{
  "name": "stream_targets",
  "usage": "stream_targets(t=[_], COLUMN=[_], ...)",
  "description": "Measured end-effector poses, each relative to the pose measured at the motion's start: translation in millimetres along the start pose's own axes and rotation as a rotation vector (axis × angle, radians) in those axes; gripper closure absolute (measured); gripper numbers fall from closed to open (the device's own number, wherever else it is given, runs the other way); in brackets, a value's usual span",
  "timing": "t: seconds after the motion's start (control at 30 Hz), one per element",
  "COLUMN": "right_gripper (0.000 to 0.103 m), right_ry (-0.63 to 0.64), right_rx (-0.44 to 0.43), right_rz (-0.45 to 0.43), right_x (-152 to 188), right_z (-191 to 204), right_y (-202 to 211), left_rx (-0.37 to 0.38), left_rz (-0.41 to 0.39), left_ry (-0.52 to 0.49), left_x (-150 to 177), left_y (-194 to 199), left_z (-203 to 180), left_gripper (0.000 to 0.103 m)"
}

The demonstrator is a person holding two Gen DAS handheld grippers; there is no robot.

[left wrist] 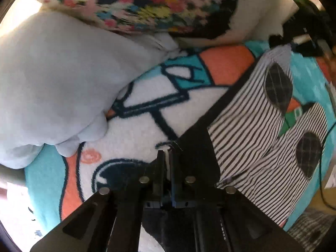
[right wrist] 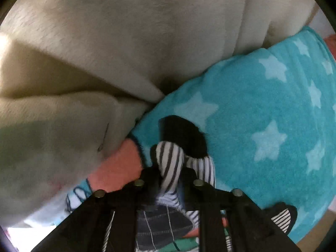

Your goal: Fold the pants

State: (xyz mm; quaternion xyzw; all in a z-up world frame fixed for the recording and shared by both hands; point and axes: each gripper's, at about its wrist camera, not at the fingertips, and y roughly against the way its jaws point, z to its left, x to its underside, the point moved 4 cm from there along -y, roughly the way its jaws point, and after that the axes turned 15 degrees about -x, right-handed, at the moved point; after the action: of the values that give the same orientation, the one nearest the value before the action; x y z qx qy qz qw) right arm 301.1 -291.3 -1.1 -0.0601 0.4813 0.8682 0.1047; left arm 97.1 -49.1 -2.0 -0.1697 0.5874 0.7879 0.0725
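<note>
Clearly both grippers have hold of the striped pants (left wrist: 258, 126), which lie spread across a cartoon-print fleece blanket (left wrist: 145, 96) on what looks like a bed, with a pale grey pillow (left wrist: 54, 79) to one side and a floral cushion (left wrist: 159, 4) beyond it. The left gripper (left wrist: 167, 157) has its jaws nearly together on the black waistband (left wrist: 195, 145) at one corner, with only a thin sliver of cloth between them. The right gripper (right wrist: 171, 168) is clamped on a bunched fold of black-and-white striped fabric (right wrist: 170, 159), apparently the opposite end of the garment, hovering over the teal, star-patterned part of the blanket (right wrist: 262, 109) close to a cream plush blanket (right wrist: 105, 52). To do this fold well, I judge both corners should travel together at a matching height, so the cloth stays taut between them and lands edge on edge. The right grip is a twisted wad instead of a flat pinch, so that corner may set down rumpled; smoothing it on landing would help. The left hold looks thin and could slip if pulled sharply, so a slow, even carry seems wise.
</note>
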Motion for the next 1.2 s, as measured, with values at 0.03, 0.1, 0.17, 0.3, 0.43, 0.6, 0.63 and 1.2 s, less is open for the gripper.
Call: stream_targets(t=[0.03, 0.1, 0.17, 0.3, 0.43, 0.6, 0.63, 1.2], right_gripper=[0.093, 0.094, 0.095, 0.095, 0.095, 0.095, 0.095, 0.047], right_ry=[0.023, 0.062, 0.076, 0.107, 0.143, 0.124, 0.104, 0.005], right_rx=[-0.002, -0.035, -0.07, -0.168, -0.223, -0.267, -0.264, -0.277], right_rz=[-0.008, -0.033, -0.052, -0.108, -0.132, -0.088, -0.065, -0.14], right_x=[1.3, 1.7, 4.5, 7.6, 29.4, 88.6, 103.9, 166.3], right_z=[3.2, 13.7, 14.9, 22.4, 14.5, -47.5, -67.5, -185.2], right_y=[5.1, 18.6, 33.2, 71.3, 102.2, 109.0, 104.8, 141.5], left_rx=[0.018, 0.047, 0.07, 0.091, 0.099, 0.127, 0.13, 0.039], left_rz=[-0.003, -0.019, -0.039, -0.11, -0.176, -0.125, -0.096, 0.131], left_ry=[0.029, 0.078, 0.115, 0.172, 0.178, 0.153, 0.149, 0.229], left_x=[-1.3, -5.1, -10.3, -18.3, -5.3, 45.8, 60.3, 176.3], left_y=[2.5, 10.4, 20.1, 51.8, 87.7, 94.5, 90.5, 84.4], left_z=[5.1, 15.5, 24.9, 38.1, 34.3, 3.1, -4.6, -15.5], left_gripper=[0.099, 0.099, 0.099, 0.099, 0.099, 0.099, 0.099, 0.096])
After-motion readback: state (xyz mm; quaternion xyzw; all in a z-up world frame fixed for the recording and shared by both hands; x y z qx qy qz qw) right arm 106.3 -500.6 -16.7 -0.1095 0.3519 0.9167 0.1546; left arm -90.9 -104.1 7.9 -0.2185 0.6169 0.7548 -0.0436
